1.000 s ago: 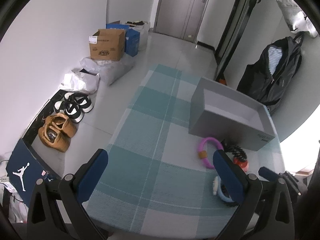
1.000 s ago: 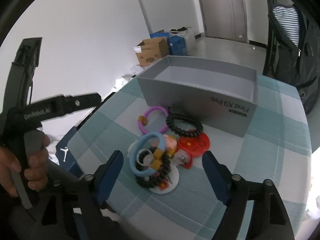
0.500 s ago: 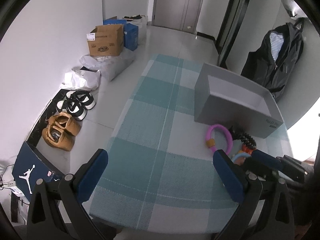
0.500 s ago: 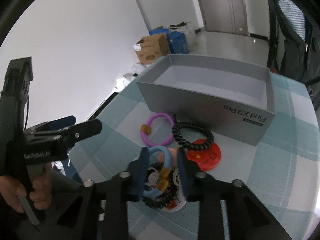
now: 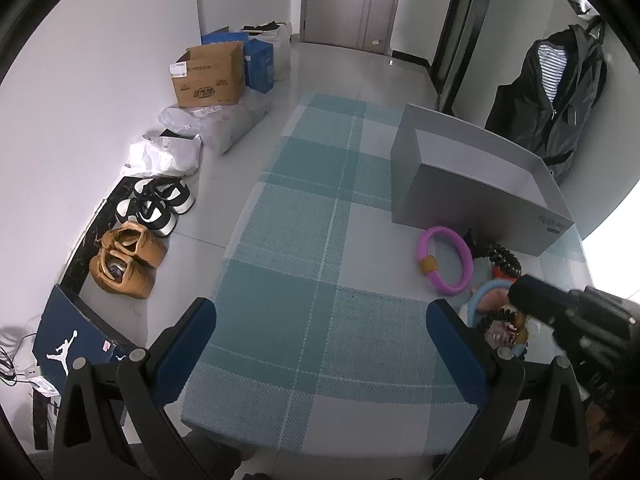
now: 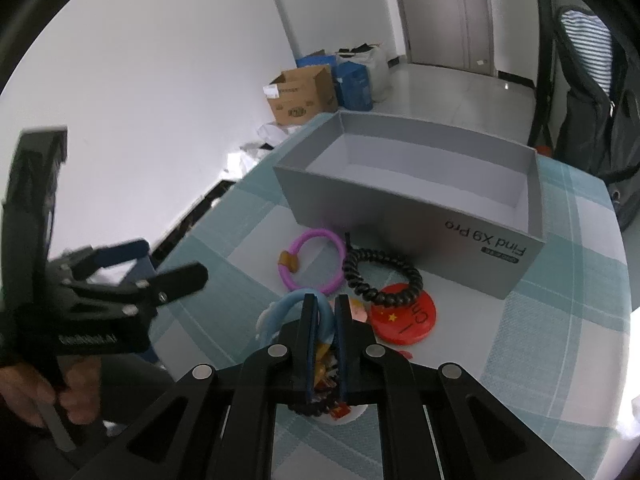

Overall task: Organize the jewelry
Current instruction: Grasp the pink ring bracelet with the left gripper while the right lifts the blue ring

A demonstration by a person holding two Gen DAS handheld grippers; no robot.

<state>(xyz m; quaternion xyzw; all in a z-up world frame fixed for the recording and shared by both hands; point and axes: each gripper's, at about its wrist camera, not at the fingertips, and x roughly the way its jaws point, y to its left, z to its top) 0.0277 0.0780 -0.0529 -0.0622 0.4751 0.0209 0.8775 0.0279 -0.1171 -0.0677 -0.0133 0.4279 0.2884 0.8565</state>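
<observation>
Two grippers in play: right gripper (image 6: 323, 312) nearly closed, pads pinching the light-blue bracelet (image 6: 286, 308) at the near edge of the jewelry heap; left gripper (image 5: 320, 320) wide open, holding nothing, hovering over bare checked tablecloth (image 5: 280, 280). Best handling, as a judgement: lift straight up and slow, since the blue band lies tangled with a dark beaded bracelet (image 6: 320, 408) and small charms that may drag along; then carry over the near wall of the grey Find X9 Pro box (image 6: 400, 216) and release low inside. Box looks empty so far, so task barely begun. Purple bracelet (image 6: 316, 260) and black coil hair tie (image 6: 380, 276) lie just in front of the box, coil overlapping the red round badge (image 6: 404, 316). Right wrist view gives the pinch itself, the box interior and lettering, plus the left tool in a hand. Left wrist view gives what that misses: table's left edge, free cloth, right tool's dark tip (image 5: 532, 292) over the heap; pinch hidden there.
</observation>
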